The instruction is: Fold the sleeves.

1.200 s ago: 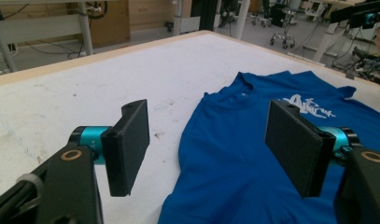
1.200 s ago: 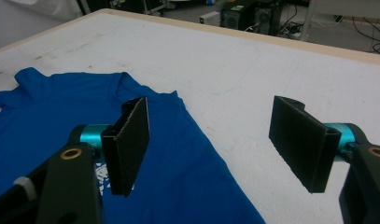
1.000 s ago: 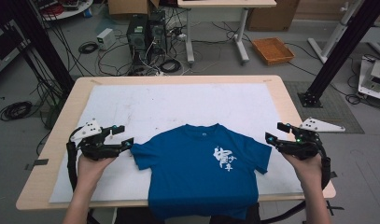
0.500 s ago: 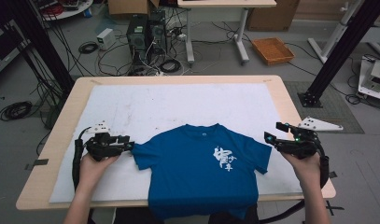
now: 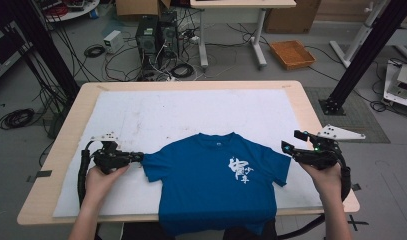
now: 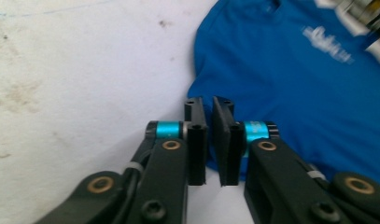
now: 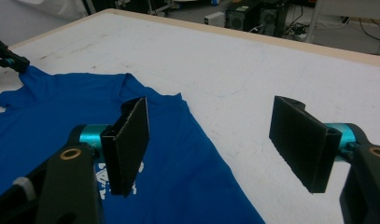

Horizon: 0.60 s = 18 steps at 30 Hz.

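Left gripper: jaws just closed to a narrow gap at the sleeve edge; cloth between them cannot be confirmed.
Right gripper: jaws wide, nothing held.
T-shirt: flat, between both grippers.

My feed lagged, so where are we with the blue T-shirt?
Done: the blue T-shirt lies flat, print up, on the white mat. In hand: the left tool has just been closing at the sleeve edge; whether cloth is pinched is unclear. Left: the right tool hangs open over the other sleeve, no fold made yet.
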Motion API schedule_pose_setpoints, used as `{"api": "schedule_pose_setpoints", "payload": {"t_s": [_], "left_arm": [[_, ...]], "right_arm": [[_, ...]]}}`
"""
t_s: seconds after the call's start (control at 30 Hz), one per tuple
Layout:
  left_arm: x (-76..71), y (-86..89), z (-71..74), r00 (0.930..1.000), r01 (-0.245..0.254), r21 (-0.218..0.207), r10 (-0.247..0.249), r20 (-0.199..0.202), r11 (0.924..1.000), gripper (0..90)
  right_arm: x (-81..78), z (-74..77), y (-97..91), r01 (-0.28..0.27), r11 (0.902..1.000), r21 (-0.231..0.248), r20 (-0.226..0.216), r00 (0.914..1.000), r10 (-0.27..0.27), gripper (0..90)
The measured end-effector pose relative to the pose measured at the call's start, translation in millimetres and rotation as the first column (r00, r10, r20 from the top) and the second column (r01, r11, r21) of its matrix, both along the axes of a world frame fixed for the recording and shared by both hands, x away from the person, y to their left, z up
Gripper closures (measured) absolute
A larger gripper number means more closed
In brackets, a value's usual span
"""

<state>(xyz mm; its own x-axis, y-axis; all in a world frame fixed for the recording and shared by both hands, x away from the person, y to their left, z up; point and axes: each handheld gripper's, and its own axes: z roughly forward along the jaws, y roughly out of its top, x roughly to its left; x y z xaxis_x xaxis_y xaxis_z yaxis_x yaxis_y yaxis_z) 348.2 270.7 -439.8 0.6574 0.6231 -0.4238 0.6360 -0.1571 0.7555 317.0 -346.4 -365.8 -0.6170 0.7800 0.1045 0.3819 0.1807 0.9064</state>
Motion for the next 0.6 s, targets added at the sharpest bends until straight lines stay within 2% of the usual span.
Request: {"api": "schedule_pose_setpoints", "payload": {"t_s": [0.03,0.07,0.1,0.17,0.2,0.23,0.33,0.37,0.4,0.47,0.5,0.57,0.6], "left_arm": [[0.0,0.0,0.0,1.0000,0.000,0.000,0.000,0.000,1.0000,86.8],[-2.0,-0.2,4.8,0.9995,-0.022,-0.065,0.020,-0.024,0.9977,87.1],[-2.0,-0.2,4.8,0.9995,-0.022,-0.065,0.020,-0.024,0.9977,87.2],[-4.4,-3.5,10.2,0.9992,-0.026,-0.113,0.023,-0.032,0.9932,87.3],[-6.7,-11.1,16.3,0.9992,-0.014,-0.126,0.009,-0.038,0.9920,87.3],[-6.7,-11.1,16.3,0.9992,-0.014,-0.126,0.009,-0.038,0.9920,87.4],[-9.6,-36.6,27.6,0.9983,0.015,-0.127,-0.022,-0.054,0.9918,87.3],[-9.6,-36.6,27.6,0.9983,0.015,-0.127,-0.022,-0.054,0.9918,87.3],[-10.8,-52.2,33.2,0.9978,0.034,-0.126,-0.041,-0.052,0.9914,87.3],[-10.7,-68.3,37.6,0.9970,0.053,-0.123,-0.059,-0.049,0.9910,87.4],[-10.7,-68.3,37.6,0.9970,0.053,-0.123,-0.059,-0.049,0.9910,87.3],[-9.3,-83.4,40.0,0.9964,0.057,-0.125,-0.064,-0.055,0.9906,87.3],[-6.4,-96.6,39.7,0.9951,0.064,-0.126,-0.073,-0.066,0.9900,87.4]], "right_arm": [[0.1,0.0,-0.2,0.000,1.0000,0.000,0.002,1.0000,0.000,28.6],[0.1,0.1,-0.3,0.001,1.0000,0.000,0.001,1.0000,-0.001,28.6],[0.1,0.1,-0.3,0.001,1.0000,0.000,0.001,1.0000,-0.001,28.6],[0.3,1.1,-0.1,0.003,1.0000,0.001,0.000,1.0000,-0.003,28.6],[0.3,1.6,0.1,0.002,1.0000,0.004,0.001,1.0000,-0.002,28.6],[0.3,1.6,0.1,0.002,1.0000,0.004,0.001,1.0000,-0.002,28.6],[0.2,4.8,1.0,0.002,1.0000,0.006,0.011,0.9999,-0.002,28.6],[0.2,4.8,1.0,0.002,1.0000,0.006,0.011,0.9999,-0.002,28.6],[0.0,6.2,1.4,0.003,1.0000,0.003,0.017,0.9999,-0.003,28.6],[-0.4,7.3,1.9,0.002,1.0000,0.002,0.017,0.9998,-0.002,28.6],[-0.4,7.7,1.9,0.001,1.0000,-0.001,0.018,0.9998,-0.001,28.6],[-0.7,8.1,2.1,0.001,1.0000,-0.002,0.022,0.9998,-0.001,28.6],[-0.9,8.3,2.0,0.001,1.0000,-0.004,0.023,0.9997,-0.001,28.6]]}}
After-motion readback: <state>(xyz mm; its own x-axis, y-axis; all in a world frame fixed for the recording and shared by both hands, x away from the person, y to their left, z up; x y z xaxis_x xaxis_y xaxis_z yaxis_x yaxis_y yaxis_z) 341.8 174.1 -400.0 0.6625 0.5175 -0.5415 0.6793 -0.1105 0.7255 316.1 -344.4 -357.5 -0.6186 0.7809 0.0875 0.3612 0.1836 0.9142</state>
